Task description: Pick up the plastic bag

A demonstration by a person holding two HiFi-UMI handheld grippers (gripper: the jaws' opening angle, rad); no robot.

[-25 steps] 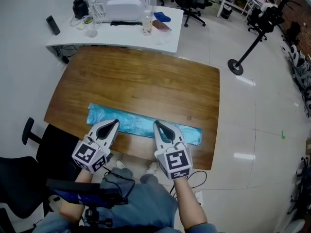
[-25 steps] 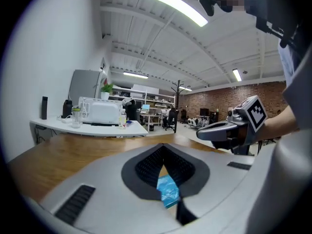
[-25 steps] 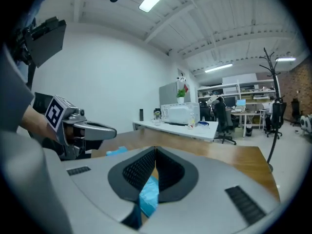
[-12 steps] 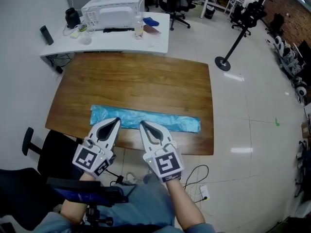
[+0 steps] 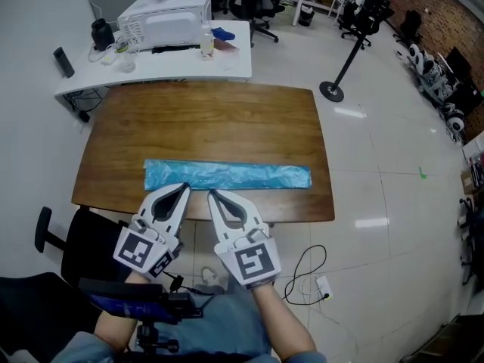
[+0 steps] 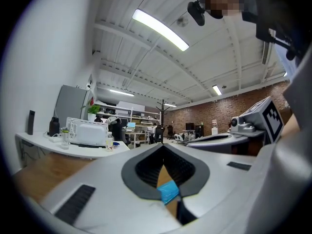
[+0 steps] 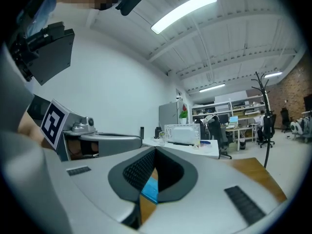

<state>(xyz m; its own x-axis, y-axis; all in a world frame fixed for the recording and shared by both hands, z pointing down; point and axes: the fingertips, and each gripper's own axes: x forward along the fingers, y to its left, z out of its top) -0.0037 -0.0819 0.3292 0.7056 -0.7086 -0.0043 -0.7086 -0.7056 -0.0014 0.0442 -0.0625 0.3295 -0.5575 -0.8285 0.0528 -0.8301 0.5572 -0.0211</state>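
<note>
Holds the left gripper (image 5: 182, 189) low at the bottom centre of the head view, jaws pressed tip to tip and pinching nothing. Holds the right gripper (image 5: 212, 193) just beside it, a little to the right, jaws likewise closed together and empty. Points both tips up the frame, close together, at the near edge of the wooden table (image 5: 204, 119). Shows, through the small opening behind each pair of closed jaws in both gripper views, a sliver of blue over brown wood. Finds the plastic bag (image 5: 227, 176), a long flat blue strip, lying across the lower part of the table from left to right, parallel to the near edge, directly above the gripper tips in the frame. Cannot tell whether either tip touches it. Beyond the table, toward the upper left of the frame, places a white desk (image 5: 227, 63) carrying a white appliance (image 5: 166, 10) and small bottles. At upper right, a black stand (image 5: 330, 91) on the pale tiled floor. At lower left, an office chair (image 5: 45, 229). Below the table, at lower right of centre, a cable (image 5: 302, 267) looped on the floor.
</note>
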